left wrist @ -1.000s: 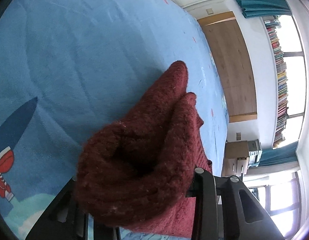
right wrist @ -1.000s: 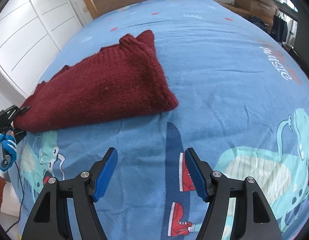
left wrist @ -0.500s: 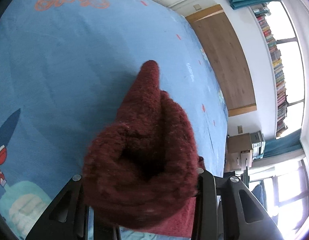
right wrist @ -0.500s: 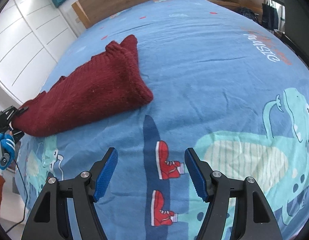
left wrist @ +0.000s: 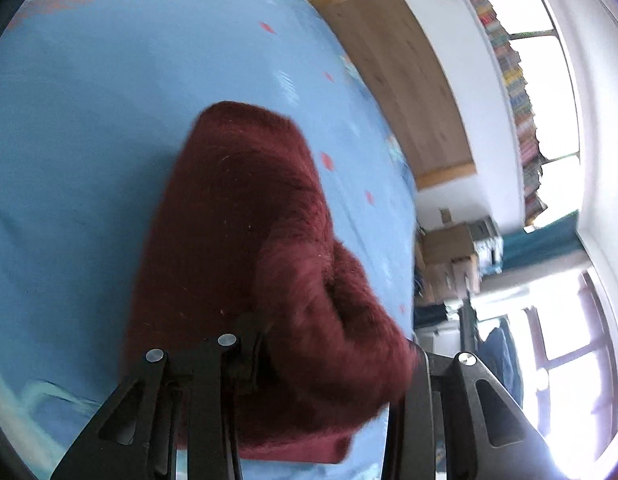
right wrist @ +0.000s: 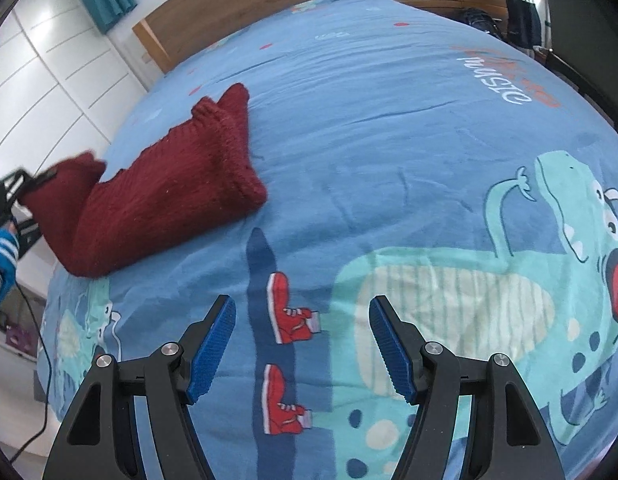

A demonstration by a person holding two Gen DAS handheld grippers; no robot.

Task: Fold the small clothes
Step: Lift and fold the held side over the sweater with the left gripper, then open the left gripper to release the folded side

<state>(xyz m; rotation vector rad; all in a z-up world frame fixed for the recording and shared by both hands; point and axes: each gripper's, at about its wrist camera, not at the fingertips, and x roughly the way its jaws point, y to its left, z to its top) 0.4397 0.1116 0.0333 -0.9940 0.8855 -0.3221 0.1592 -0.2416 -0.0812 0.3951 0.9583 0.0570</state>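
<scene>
The left gripper sits at the left edge of the bed, tilted so that its view lies on its side, and its jaws are clamped on a bunched end of the dark red knitted sweater, which bulges out between and over them. Seen from the right wrist, the left gripper holds that end of the sweater lifted off the cover, beside a blue-and-white striped sleeve. The right gripper hovers over the near part of the bed, its blue-padded jaws spread wide with nothing between them, above a print of red sneakers. The sweater lies on the left side of the bed, well apart from the right gripper: a thick, coarse-ribbed knit, doubled over into a long bundle with a rolled fold at its near right corner and two cuffed points at the far end towards the wooden headboard. The bedcover is blue with a teal dinosaur.
</scene>
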